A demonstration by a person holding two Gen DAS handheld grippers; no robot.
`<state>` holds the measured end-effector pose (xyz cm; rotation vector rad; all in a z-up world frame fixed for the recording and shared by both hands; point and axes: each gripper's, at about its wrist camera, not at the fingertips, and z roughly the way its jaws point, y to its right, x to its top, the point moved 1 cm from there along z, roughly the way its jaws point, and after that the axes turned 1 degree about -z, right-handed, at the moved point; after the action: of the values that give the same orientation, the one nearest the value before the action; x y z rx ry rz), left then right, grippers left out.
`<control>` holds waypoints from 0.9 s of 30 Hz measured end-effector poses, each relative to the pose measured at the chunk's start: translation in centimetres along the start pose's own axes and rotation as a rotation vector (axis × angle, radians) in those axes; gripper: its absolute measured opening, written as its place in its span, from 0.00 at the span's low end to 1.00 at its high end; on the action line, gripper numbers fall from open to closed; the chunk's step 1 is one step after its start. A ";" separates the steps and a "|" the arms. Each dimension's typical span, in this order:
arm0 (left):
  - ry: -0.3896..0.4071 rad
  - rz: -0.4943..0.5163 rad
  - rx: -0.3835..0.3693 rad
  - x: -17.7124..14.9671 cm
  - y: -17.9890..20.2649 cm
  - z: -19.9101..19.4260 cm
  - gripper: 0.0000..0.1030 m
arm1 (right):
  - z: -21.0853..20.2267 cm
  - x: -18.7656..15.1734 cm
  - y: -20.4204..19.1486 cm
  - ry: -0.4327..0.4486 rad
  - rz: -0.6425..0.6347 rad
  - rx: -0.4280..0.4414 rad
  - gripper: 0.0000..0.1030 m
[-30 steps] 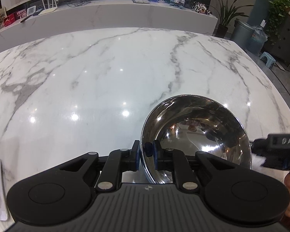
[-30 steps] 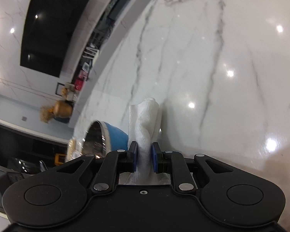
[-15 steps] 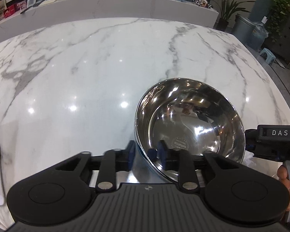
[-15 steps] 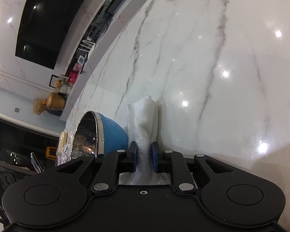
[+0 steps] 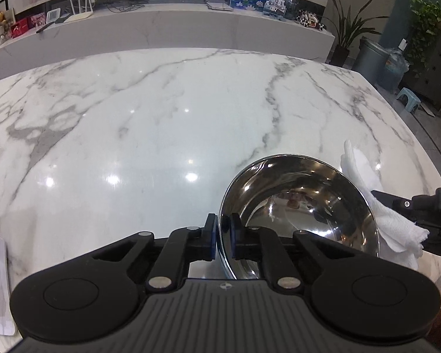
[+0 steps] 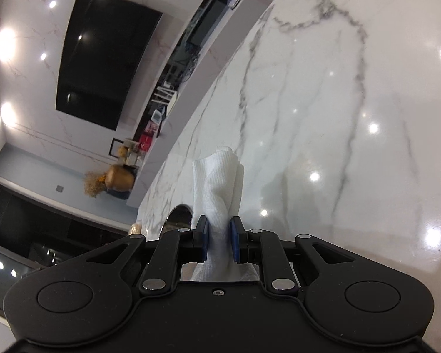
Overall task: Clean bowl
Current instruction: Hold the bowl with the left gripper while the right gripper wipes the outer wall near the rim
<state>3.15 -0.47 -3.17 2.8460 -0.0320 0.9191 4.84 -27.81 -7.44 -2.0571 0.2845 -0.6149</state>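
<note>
At six o'clock over the white marble table (image 5: 161, 123), the left gripper (image 5: 222, 236) pinches the rim of the shiny steel bowl (image 5: 300, 206), tilted. At three o'clock of it, the right gripper (image 6: 219, 241) clamps a white folded cloth (image 6: 217, 182); wiping pressure could probably lever that slick rim loose.

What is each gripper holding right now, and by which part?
The left gripper pinches the steel bowl by its near rim, one finger inside, one outside. The right gripper clamps the white cloth near its lower end, the rest sticking out forward.

Marble table (image 5: 150, 123), black wall screen (image 6: 103, 58), plants (image 5: 348, 29)
</note>
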 end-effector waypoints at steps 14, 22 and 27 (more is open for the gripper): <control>-0.006 -0.031 0.002 -0.2 0.0 0.1 0.15 | 2.3 -1.2 0.8 -0.099 -0.021 -0.133 0.15; -0.060 -0.031 -0.004 -1.3 0.4 -0.2 0.26 | 2.3 -1.4 0.5 -0.102 -0.034 -0.140 0.15; -0.057 0.000 0.002 -1.2 0.5 -0.3 0.17 | 1.9 -1.5 0.6 -0.101 -0.038 -0.144 0.15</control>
<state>1.98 -0.97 -3.58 2.8731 -0.0374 0.8389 4.61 -26.07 -9.25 -2.2291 0.2376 -0.5247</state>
